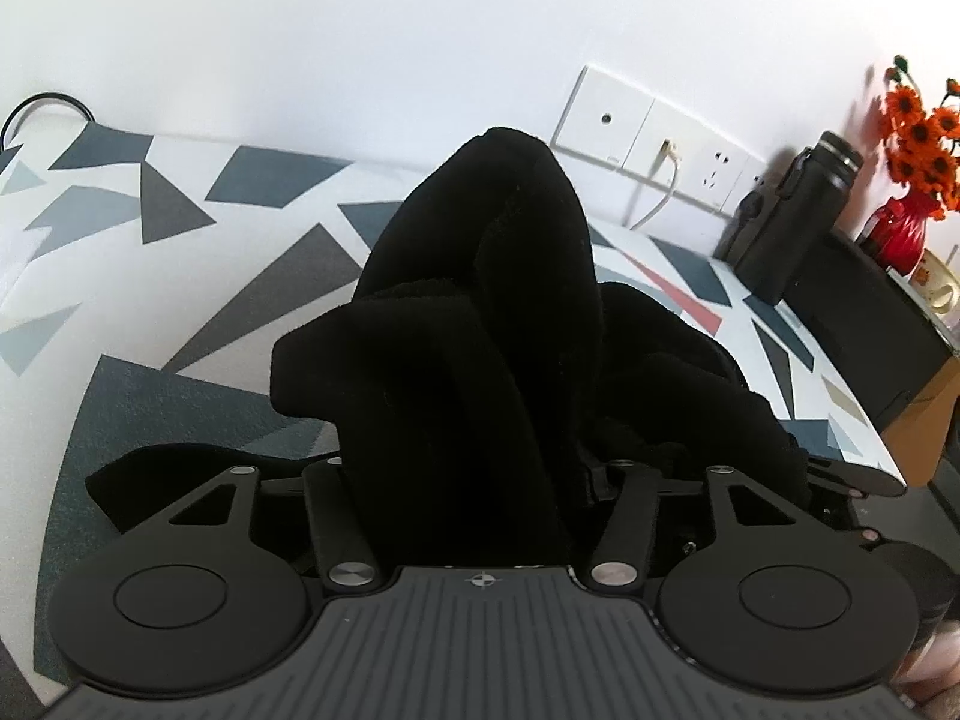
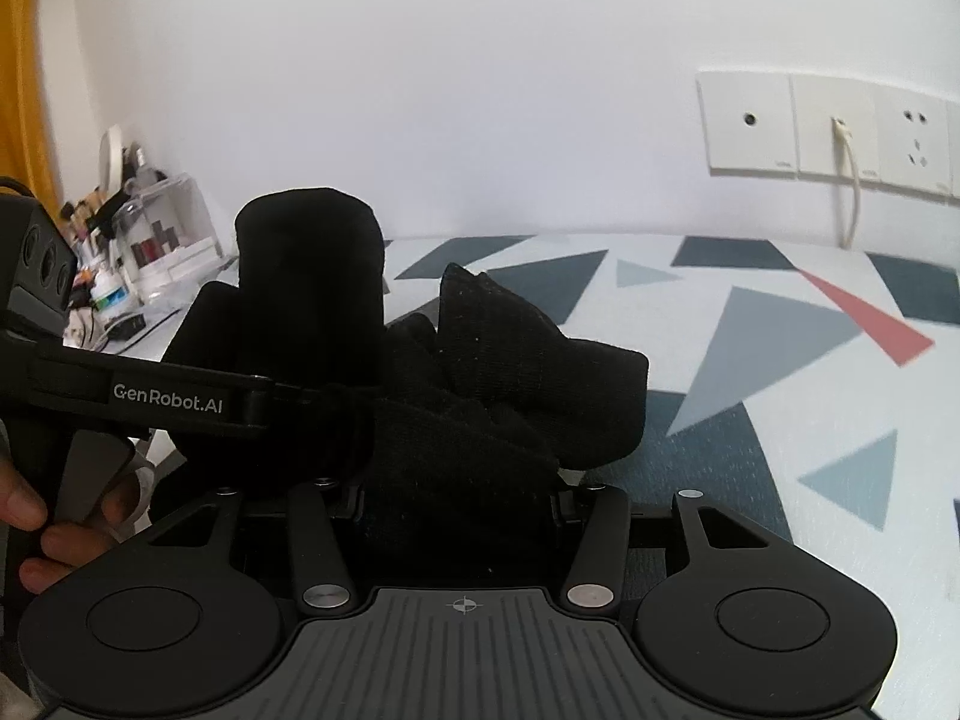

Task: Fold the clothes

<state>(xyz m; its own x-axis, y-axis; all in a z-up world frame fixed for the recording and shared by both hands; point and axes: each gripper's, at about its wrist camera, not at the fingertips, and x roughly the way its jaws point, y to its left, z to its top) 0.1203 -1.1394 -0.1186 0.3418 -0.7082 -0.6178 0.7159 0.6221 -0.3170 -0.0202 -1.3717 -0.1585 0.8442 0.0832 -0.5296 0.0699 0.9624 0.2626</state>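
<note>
Both grippers bunched in one black garment above the patterned tabletop.

Left gripper (image 1: 474,480): its fingertips are buried in the black garment (image 1: 480,300), which rises in a tall fold and blocks the middle of that view; it appears clamped on the cloth. Right gripper (image 2: 462,492): likewise holding the garment, with the fingertips hidden. In the right wrist view the left gripper crosses the near left, with a hand (image 2: 36,534) on its handle. The tabletop (image 1: 180,276) has a grey, blue and red triangle print. On the far wall is one row of white wall sockets (image 1: 654,138) with one white cable (image 1: 660,192) plugged in. Far right: one black bottle (image 1: 792,222) and one red vase (image 1: 900,228) of orange flowers (image 1: 924,144). Far left in the right wrist view: a clear organiser (image 2: 162,240) of small bottles, too small to count.
</note>
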